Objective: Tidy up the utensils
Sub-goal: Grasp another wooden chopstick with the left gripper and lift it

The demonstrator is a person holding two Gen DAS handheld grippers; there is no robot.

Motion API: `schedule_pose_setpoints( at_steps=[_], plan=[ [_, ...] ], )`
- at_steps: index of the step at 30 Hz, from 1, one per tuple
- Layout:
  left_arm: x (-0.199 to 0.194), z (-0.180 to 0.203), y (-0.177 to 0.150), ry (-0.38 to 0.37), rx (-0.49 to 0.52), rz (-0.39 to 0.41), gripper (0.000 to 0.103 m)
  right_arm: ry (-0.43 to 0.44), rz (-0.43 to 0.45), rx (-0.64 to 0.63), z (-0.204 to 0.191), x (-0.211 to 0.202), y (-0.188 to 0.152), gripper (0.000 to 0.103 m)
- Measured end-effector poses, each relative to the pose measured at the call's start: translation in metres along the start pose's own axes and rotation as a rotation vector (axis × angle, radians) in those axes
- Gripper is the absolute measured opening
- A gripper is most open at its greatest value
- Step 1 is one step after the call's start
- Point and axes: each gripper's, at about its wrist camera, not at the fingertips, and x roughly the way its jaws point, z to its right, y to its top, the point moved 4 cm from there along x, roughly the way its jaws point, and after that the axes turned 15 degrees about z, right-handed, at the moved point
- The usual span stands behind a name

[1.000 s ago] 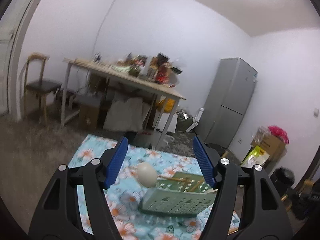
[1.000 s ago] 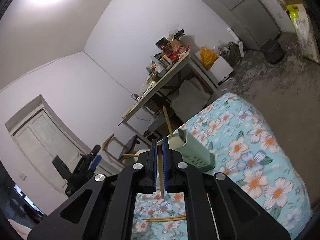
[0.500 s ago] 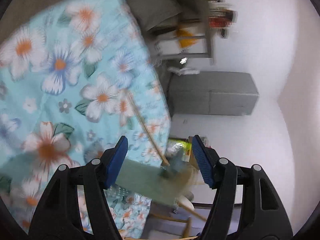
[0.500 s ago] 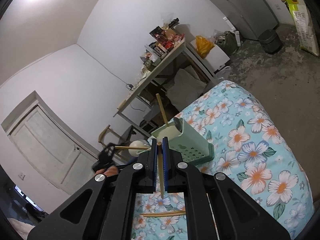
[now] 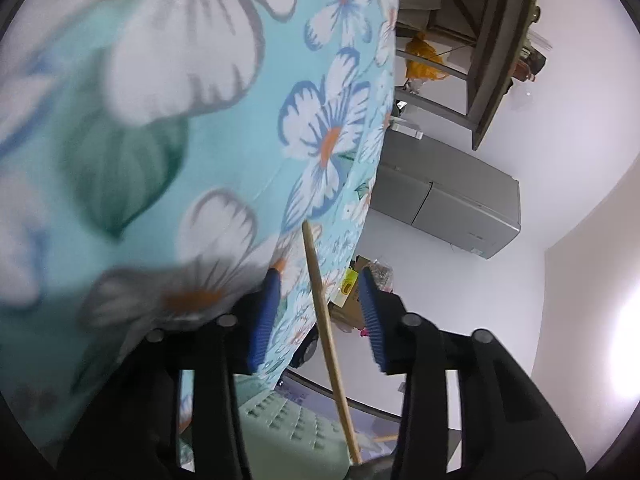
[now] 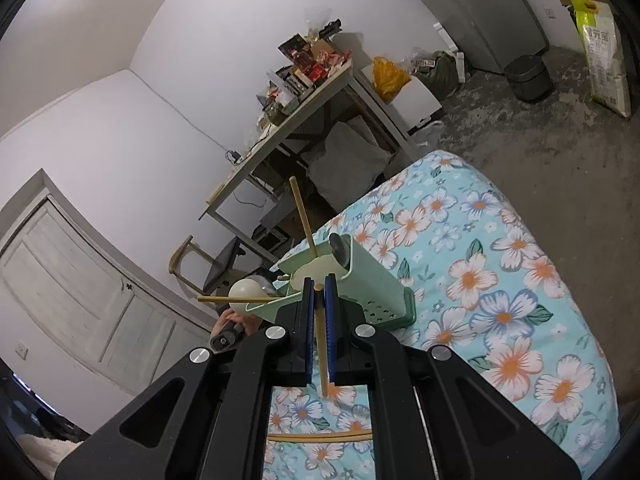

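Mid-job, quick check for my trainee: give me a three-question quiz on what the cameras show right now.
1. What is the right gripper clamping?
2. True or false: the green utensil holder is empty.
3. What pokes out of the holder's left side? A) whisk B) spoon C) fork

Key: 1) a chopstick, held upright between shut pads. 2) False: a standing chopstick is in it. 3) B.

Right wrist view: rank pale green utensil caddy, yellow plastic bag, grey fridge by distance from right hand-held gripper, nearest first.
1. Pale green utensil caddy, just past the right hand-held gripper, on the floral cloth.
2. Yellow plastic bag, under the far wooden table.
3. Grey fridge, top right corner, farthest.
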Motion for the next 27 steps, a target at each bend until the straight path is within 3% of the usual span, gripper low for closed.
schedule_pose_setpoints(
  at_steps=[3,6,12,17,22,27],
  plan=[
    [0.008,-0.004,0.002,0.035,-0.003,0.002,0.016,-0.006,-0.007,0.0,-0.001,0.004,-0.002,0.005],
    [0.011,-0.007,0.006,0.043,-0.009,0.019,0.01,-0.011,-0.008,0.0,0.0,0.004,-0.002,0.005],
    [0.007,0.002,0.005,0.006,-0.005,0.058,0.006,-0.019,0.004,0.014,0.006,-0.002,0.0,0.005],
    [-0.014,0.022,0.004,-0.088,0.03,0.125,0.004,-0.018,0.018,0.025,0.011,-0.01,0.002,0.005],
    [-0.058,0.077,-0.006,-0.176,0.197,0.214,0.004,-0.003,0.031,0.038,0.014,-0.016,0.003,0.005],
    [-0.107,0.143,-0.045,-0.229,0.443,0.302,0.004,0.019,0.044,0.046,0.012,-0.025,0.002,0.005]
  ],
)
